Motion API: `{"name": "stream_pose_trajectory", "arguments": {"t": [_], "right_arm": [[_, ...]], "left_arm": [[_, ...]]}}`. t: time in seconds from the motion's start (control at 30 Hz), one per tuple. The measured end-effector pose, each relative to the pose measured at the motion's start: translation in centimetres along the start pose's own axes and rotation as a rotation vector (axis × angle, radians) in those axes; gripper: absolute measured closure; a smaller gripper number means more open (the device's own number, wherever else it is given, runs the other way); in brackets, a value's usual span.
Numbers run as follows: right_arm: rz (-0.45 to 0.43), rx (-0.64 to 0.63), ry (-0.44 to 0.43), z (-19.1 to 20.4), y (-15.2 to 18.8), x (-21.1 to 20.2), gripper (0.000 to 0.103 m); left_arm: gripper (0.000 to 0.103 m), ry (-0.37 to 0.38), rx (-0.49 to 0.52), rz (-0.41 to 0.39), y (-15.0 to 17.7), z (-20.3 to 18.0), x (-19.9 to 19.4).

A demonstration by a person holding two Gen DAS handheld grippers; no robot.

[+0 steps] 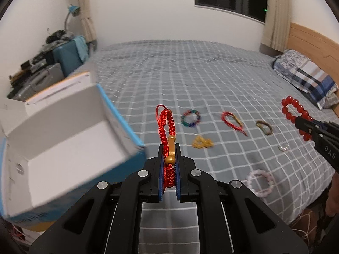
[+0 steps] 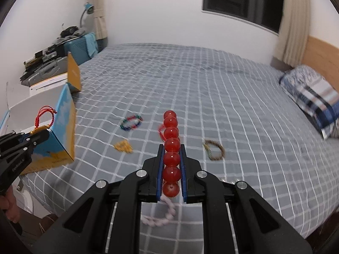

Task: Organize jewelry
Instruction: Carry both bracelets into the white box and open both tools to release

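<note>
Jewelry lies spread over the bed [image 1: 190, 74], on its grey checked cover, and each of my tools carries one piece. My left tool [image 1: 169, 154] is clamped on a red braided bracelet [image 1: 167, 127] with a gold bar; the bracelet stands upright between the blue pads, its cord loop rising above the fingertips. Just to the left of it sits an open cardboard box [image 1: 63, 144], white inside and blue outside, blurred in this view. From the right wrist camera I see the left tool [image 2: 40, 136] holding that braided bracelet [image 2: 45, 118] at the near corner of the box [image 2: 61, 137], beside the box's rim.

My right tool [image 2: 172, 158] is closed on a red bead bracelet [image 2: 171, 144]; the round beads run in a line between the fingers and out past their tips. In the left view the same tool [image 1: 305, 124] reaches in from the right edge, the bead ring [image 1: 294, 110] sticking up above it.

On the bed cover beyond the tools I count a multicolored bead bracelet [image 1: 190, 118], a small gold piece [image 1: 202, 142], a red cord bracelet [image 1: 232, 120] and a dark brownish bracelet [image 1: 264, 127], all apart from one another. A pale pink bracelet [image 1: 260, 182] lies nearer, right of my left tool, and a small clear ring-like item [image 1: 284, 147] lies near the right tool. A plaid pillow [image 1: 307, 78] rests at the headboard end.
</note>
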State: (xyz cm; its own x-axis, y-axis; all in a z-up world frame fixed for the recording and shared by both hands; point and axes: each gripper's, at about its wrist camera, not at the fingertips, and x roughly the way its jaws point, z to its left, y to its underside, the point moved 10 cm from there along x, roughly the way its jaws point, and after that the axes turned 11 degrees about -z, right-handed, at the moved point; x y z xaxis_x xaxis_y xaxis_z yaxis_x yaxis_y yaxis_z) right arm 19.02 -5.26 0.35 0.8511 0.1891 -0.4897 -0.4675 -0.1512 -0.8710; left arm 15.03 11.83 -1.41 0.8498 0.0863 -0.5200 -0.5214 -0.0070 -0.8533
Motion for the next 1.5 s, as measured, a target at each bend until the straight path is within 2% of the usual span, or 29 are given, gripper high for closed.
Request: {"name": "stream_pose_trajectory", "arguments": {"t": [0.23,0.53,0.73,0.9,1.1,1.5], "right_arm": [[-0.013,-0.047,-0.092,6.7,-3.3,1.1,0.091],[-0.029,-0.128,-0.25,19.2,-6.7,1.8,0.091],[-0.001,-0.18,-0.361,27.3,-7.0,2.2,0.091],[0.088,-0.207,-0.428,32.2,-5.5,3.3,0.091],[0.18,-0.229,-0.432,35.1,-3.3,5.5,0.091],[0.301,-0.234,-0.405,35.7,-0.2,8.4,0.091]], "left_arm": [[0.096,-0.084,-0.032,-0.002,-1.2,5.9,-1.0],[0.096,-0.221,-0.119,0.042,0.4,15.1,-2.8],[0.096,-0.292,-0.195,0.086,2.4,20.7,-3.9],[0.096,-0.344,-0.243,0.134,4.2,24.0,-4.4],[0.096,-0.366,-0.288,0.198,6.5,25.9,-3.8],[0.096,-0.352,-0.315,0.242,8.0,26.1,-2.8]]}}
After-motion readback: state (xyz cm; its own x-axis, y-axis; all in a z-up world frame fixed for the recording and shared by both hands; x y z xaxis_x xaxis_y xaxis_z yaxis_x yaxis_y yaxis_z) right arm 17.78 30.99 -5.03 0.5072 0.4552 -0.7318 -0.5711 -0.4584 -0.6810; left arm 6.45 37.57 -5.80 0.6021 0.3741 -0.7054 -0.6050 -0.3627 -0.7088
